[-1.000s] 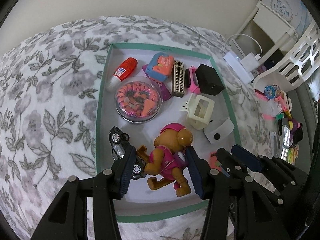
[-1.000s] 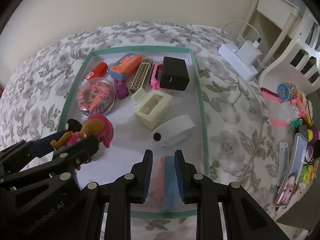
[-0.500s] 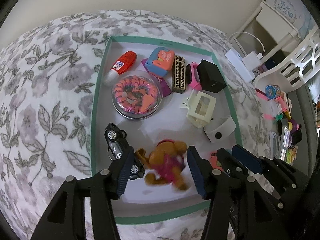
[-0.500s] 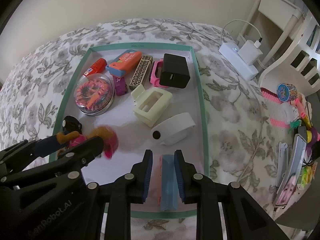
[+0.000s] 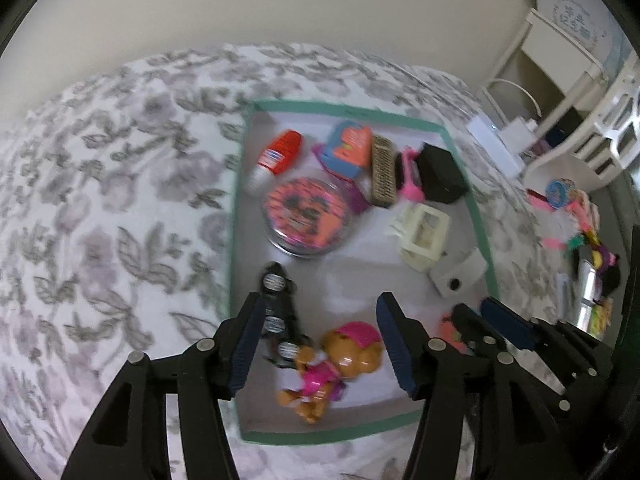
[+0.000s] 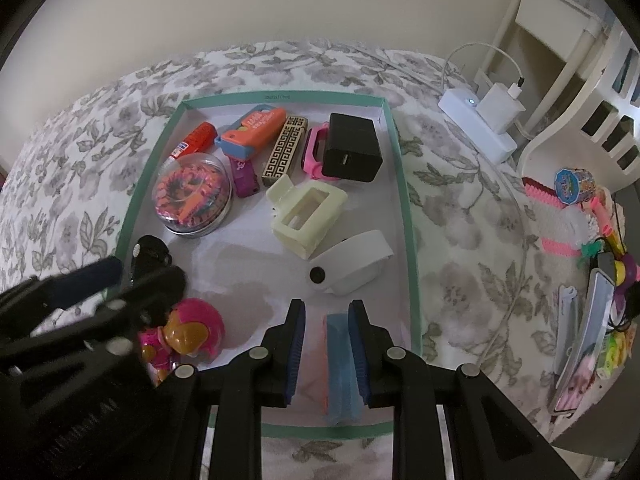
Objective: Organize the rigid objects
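Left gripper [image 5: 324, 344]: jaws wide apart, nothing held. It hangs over the near left part of the tray [image 5: 236, 216]. The car [image 5: 276, 304] lies just inside its left finger; the pup figure [image 5: 332, 368] lies loose on the tray floor between the fingers, touching neither pad. This view is blurred.

Tray [image 6: 408, 216]: green-rimmed, resting on the floral cover [image 6: 460, 240]. Left to right along the far end: red tube [image 6: 196, 140], orange case [image 6: 256, 130], patterned bar [image 6: 286, 150], pink watch [image 6: 314, 154], black charger [image 6: 352, 148]. The round tin [image 6: 194, 200] lies near the left wall, the cream clip [image 6: 310, 216] at mid-tray, and the white holder [image 6: 352, 266] just right of it.

Right gripper [image 6: 328, 350]: jaws parted only narrowly, over the near right corner of the tray. The blue block [image 6: 340, 360] stands between the pads, against the right one, with a gap on the left. Whether it is actually clamped I cannot tell.
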The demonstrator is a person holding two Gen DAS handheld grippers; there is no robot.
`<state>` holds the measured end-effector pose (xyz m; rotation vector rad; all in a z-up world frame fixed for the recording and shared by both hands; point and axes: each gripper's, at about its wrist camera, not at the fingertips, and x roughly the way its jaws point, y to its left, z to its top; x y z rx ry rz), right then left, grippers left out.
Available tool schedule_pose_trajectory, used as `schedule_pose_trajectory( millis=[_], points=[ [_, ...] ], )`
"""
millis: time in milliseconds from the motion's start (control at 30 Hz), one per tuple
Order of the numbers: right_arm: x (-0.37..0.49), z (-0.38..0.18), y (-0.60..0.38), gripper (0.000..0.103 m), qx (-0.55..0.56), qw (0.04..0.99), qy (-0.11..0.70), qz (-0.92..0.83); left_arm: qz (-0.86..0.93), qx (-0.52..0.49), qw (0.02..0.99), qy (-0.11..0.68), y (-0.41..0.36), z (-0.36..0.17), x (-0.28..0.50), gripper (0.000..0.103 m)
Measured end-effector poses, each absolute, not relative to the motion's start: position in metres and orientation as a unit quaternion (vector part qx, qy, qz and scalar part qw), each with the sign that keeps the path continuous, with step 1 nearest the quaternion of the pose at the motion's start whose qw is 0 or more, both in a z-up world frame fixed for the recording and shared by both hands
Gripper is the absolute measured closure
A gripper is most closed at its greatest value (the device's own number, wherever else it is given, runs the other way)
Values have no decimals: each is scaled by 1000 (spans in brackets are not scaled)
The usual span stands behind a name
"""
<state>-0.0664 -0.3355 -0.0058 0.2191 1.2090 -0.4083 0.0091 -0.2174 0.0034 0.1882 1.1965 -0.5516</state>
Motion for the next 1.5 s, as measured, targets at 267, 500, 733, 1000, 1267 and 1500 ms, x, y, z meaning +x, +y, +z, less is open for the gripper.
schedule_pose_trajectory(
  millis=[267, 500, 733, 1000, 1267, 1500],
  points=[
    [-66, -5, -336, 75, 110, 805, 551, -188, -197, 96, 805, 552, -199, 2, 24, 37],
    [-65, -8, -335, 55, 113, 805, 551, -187, -168, 92, 807, 558, -188, -9, 35, 17],
    [-66, -7, -336, 32, 113, 811, 541, -194, -135, 94, 813, 558, -177, -17, 43, 12],
    [-65, -9, -335, 8, 119, 813, 537, -190, -102, 88, 815, 564, -163, -22, 51, 11],
    [-65, -11, -334, 0, 108, 815, 535, -194, -85, 73, 823, 557, -152, -21, 57, 11],
    [-67, -1, -333, 0, 113, 827, 516, -193, -100, 52, 828, 549, -145, -8, 55, 11]
  ],
)
